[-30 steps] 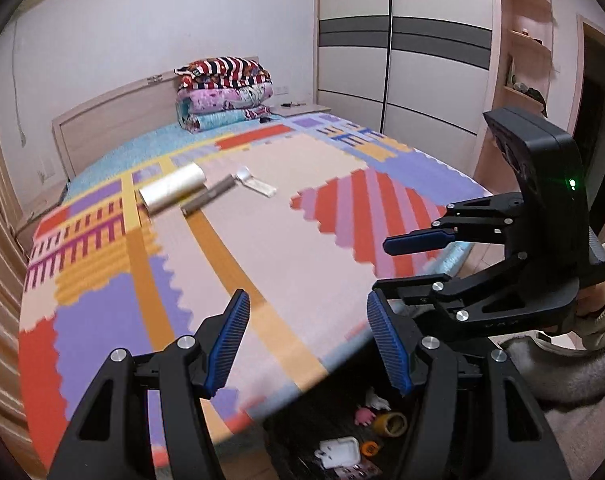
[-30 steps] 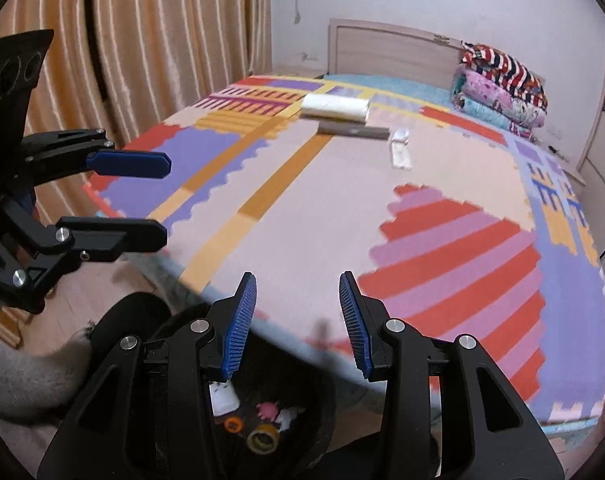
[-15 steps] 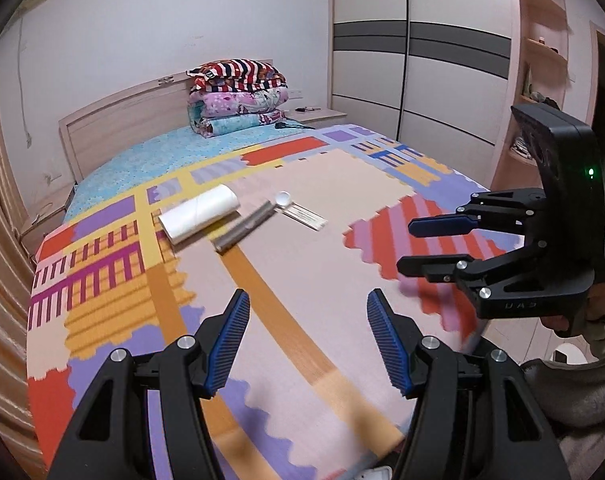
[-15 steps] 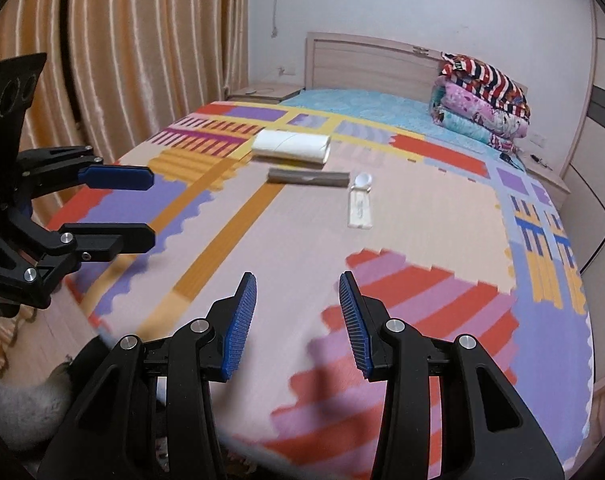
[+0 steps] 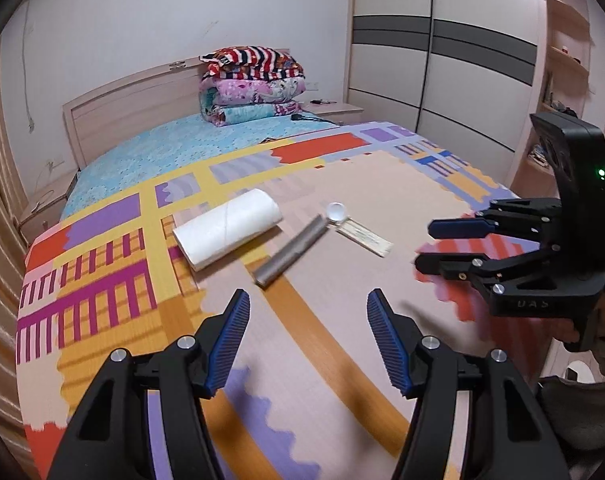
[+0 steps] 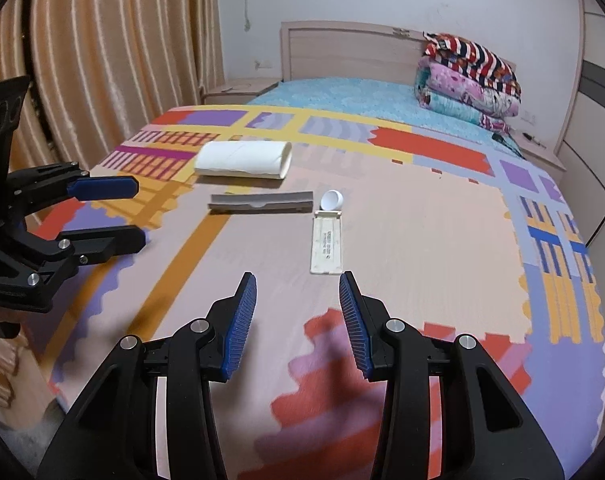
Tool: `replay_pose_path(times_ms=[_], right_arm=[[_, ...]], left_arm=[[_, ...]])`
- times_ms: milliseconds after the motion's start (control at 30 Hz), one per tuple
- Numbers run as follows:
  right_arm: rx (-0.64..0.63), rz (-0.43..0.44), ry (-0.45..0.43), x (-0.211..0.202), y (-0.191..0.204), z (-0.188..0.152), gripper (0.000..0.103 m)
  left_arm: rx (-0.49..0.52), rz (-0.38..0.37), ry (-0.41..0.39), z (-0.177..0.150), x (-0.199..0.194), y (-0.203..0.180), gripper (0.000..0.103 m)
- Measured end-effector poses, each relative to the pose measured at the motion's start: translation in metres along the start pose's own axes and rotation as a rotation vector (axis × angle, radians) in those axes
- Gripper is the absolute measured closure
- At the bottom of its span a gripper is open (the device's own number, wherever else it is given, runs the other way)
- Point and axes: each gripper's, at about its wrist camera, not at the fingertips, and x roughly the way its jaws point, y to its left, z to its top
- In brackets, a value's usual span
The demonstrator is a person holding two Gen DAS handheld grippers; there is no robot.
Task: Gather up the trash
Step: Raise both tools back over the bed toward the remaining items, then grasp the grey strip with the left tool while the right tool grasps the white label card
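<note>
Three pieces of trash lie mid-bed on the colourful foam mat: a squashed white paper roll [image 5: 227, 229] [image 6: 244, 159], a grey flat tube [image 5: 290, 251] [image 6: 261, 202], and a flat cream wrapper [image 5: 364, 234] [image 6: 326, 245] with a small white cap [image 5: 337, 212] [image 6: 331, 200] at its far end. My left gripper [image 5: 308, 336] hovers open just short of the grey tube, nothing between its blue pads. My right gripper [image 6: 298, 316] is open and empty too, close behind the wrapper. Each gripper shows in the other's view, the right [image 5: 450, 242] and the left [image 6: 136, 212].
A stack of folded quilts [image 5: 252, 84] [image 6: 468, 76] sits by the wooden headboard [image 5: 122, 108]. Striped curtains [image 6: 102, 60] hang on the left side, a sliding wardrobe [image 5: 442, 48] and shelves stand on the right. A bedside table [image 5: 334, 111] holds small items.
Both grippers have moved forward from the bed's foot, over the mat, toward the trash. The black bin seen below them a second ago has dropped out of view. Jaw openings are unchanged.
</note>
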Motion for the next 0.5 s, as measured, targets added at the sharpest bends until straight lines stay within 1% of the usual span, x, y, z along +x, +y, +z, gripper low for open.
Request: replay_pose_path(times_ms=[133, 233, 367, 500], right_arm=[[0.017, -0.002, 0.013, 0.014, -0.005, 0.007, 0.06], [0.045, 0.022, 0.035, 0.026, -0.011, 0.011, 0.06], [0.066, 0.007, 0.057, 0.04, -0.017, 0.014, 0.06], [0.057, -0.018, 0.063, 0.046, -0.017, 0.014, 0.06]], left_arm=[[-0.007, 0.004, 0.018, 0.008, 0.022, 0.012, 0.044], [-0.005, -0.001, 0.028, 0.011, 0.035, 0.017, 0.044], [-0.022, -0.002, 0.047, 0.013, 0.05, 0.024, 0.044], [-0.026, -0.004, 0.051, 0.016, 0.06, 0.028, 0.044]])
